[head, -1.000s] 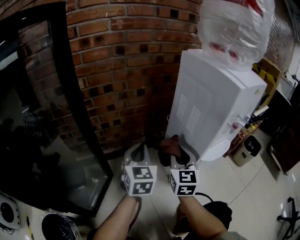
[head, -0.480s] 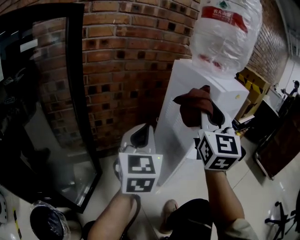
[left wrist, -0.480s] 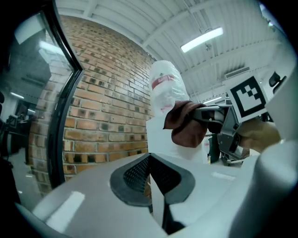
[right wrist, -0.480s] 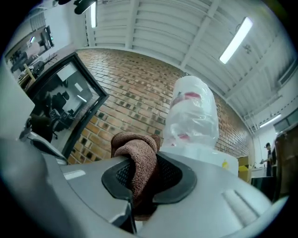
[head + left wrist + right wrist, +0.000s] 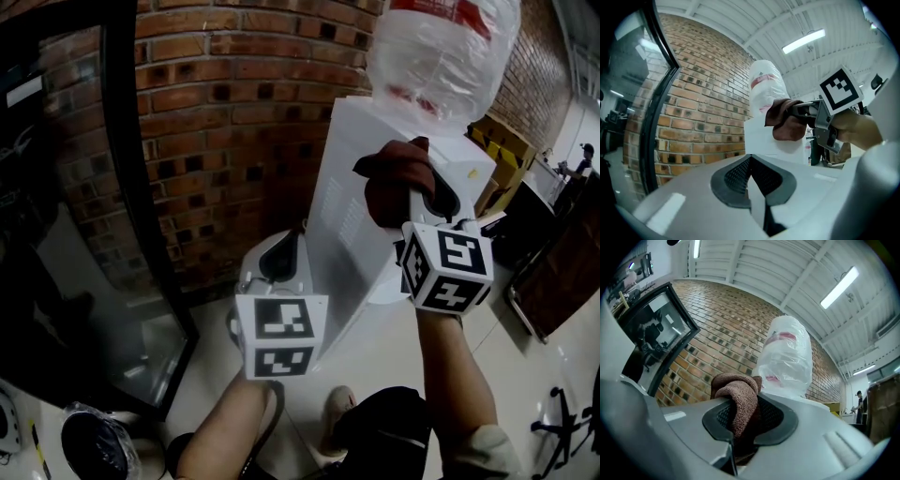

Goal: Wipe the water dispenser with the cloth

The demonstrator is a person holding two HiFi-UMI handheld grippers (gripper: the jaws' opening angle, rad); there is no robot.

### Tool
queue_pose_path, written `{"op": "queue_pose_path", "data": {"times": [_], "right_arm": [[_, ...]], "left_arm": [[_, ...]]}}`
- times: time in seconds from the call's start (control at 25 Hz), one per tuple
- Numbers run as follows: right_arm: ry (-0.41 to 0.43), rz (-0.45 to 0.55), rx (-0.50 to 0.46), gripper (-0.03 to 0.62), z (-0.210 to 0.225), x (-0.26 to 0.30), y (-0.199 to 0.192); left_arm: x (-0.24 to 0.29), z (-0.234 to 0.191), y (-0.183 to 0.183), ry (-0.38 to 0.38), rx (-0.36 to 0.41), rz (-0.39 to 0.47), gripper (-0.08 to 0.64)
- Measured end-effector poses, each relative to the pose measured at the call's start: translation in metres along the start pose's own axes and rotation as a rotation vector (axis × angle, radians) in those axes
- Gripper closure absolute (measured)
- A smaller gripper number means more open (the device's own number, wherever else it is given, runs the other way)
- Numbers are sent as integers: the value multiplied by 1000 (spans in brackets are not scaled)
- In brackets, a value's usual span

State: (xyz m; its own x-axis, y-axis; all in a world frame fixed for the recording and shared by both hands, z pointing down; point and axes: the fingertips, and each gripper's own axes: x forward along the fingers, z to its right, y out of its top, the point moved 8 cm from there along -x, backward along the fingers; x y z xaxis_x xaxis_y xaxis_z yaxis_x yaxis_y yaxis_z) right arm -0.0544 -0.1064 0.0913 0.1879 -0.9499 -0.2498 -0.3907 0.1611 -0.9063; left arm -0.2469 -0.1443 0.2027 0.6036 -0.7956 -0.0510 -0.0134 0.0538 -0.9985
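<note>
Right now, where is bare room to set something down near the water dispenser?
Bare: the pale floor between the base of the water dispenser and the person's shoe, and the strip beside the black glass door. Crowded: its top, where the bottle stands and the right gripper holds the cloth.

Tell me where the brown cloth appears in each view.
Head view: the brown cloth is at the upper right of centre.
Left gripper view: right of centre, slightly above the middle.
Right gripper view: bottom centre, slightly left.
Shared landmark: the wrapped water bottle.
</note>
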Motion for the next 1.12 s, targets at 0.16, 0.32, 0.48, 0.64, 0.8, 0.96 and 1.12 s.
{"op": "queue_pose_path", "data": {"times": [0.16,0.32,0.48,0.64,0.8,0.96,1.12], "right_arm": [[-11,-5,5,509,-6,-5,-12],[-15,-50,50,509,-15,-12,-38],[-14,-124,86,509,-27,-21,-72],[-14,-178,108,509,-40,-30,-105],[-21,-237,117,509,-52,-39,-136],[-29,-274,127,509,-61,-49,-165],[-21,-315,157,509,-69,-57,-194]], "left_arm": [[-1,-5,-8,36,-25,8,560],[-2,-8,-21,45,-14,-23,560],[-1,-4,-37,49,25,-54,560],[0,-1,-54,44,54,-77,560],[2,-1,-79,49,66,-99,560],[5,-7,-108,67,36,-129,560],[7,-7,-138,71,8,-170,560]]}}
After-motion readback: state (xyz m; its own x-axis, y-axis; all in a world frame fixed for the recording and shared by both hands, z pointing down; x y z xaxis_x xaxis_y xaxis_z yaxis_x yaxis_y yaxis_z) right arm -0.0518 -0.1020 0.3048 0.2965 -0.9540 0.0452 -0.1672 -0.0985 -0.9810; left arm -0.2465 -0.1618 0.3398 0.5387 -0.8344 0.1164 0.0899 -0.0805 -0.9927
